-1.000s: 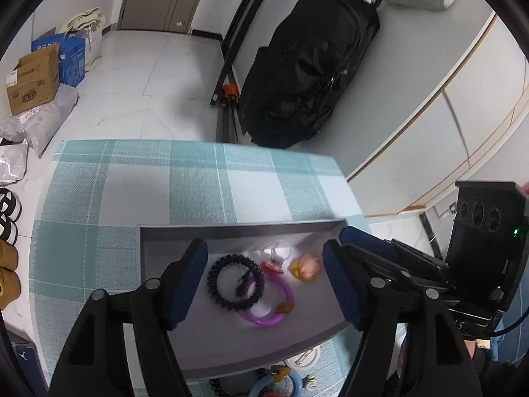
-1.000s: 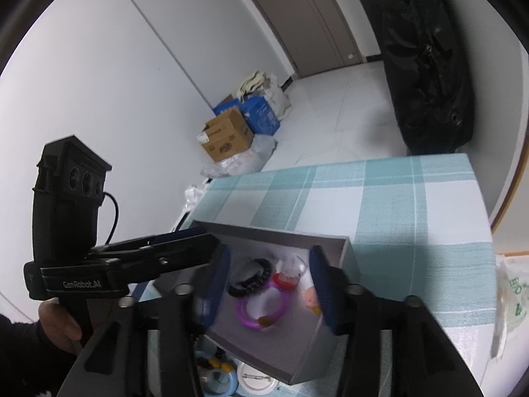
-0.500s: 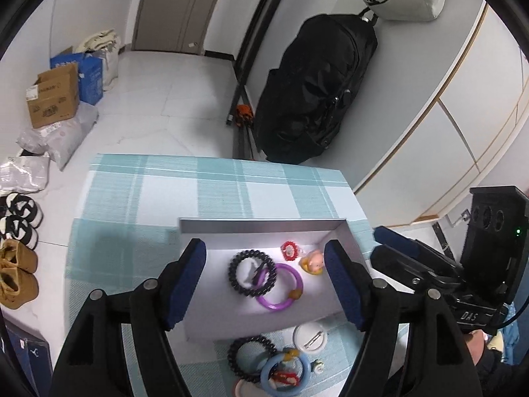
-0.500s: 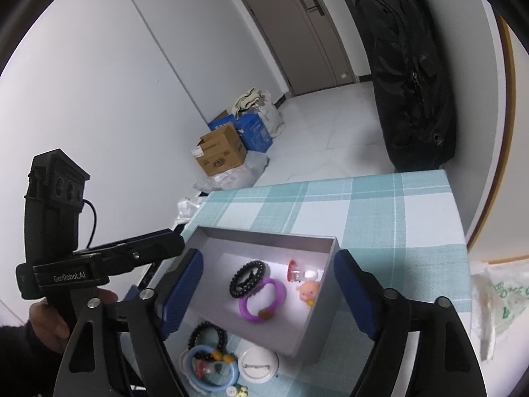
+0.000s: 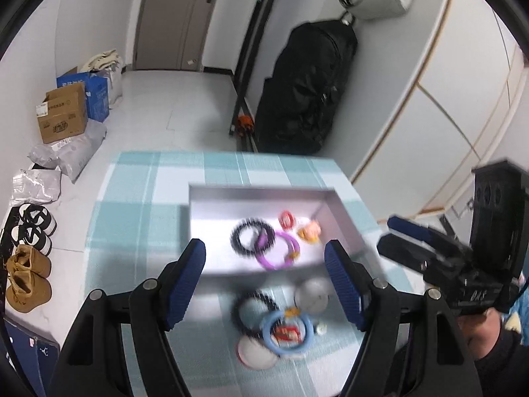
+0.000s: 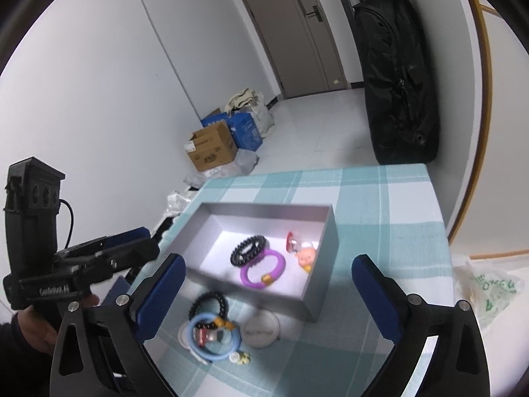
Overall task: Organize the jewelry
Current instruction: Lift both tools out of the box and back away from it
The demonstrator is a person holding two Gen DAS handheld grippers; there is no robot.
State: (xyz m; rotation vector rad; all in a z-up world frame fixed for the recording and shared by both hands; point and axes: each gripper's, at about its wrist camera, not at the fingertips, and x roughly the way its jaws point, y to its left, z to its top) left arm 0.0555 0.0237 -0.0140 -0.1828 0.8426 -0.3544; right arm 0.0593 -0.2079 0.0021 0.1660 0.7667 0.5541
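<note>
Grey cardboard is framing the left wrist view: your left gripper [image 5: 264, 279] is hanging wide open and empty above the box [image 5: 261, 195] on the checked tablecloth [image 5: 132, 218], where a black bead bracelet [image 5: 253, 236] is overlapping a purple bangle [image 5: 279, 254].

From the right wrist, your right gripper [image 6: 264, 299] is also gaping empty over a blue ring [image 6: 213, 340] and round badge [image 6: 261, 329] lying just outside the box [image 6: 325, 264].

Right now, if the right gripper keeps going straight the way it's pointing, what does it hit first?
Probably the near wall of the grey box. The open right gripper frames that edge, with the white round badge just below, though depth is hard to judge.
</note>
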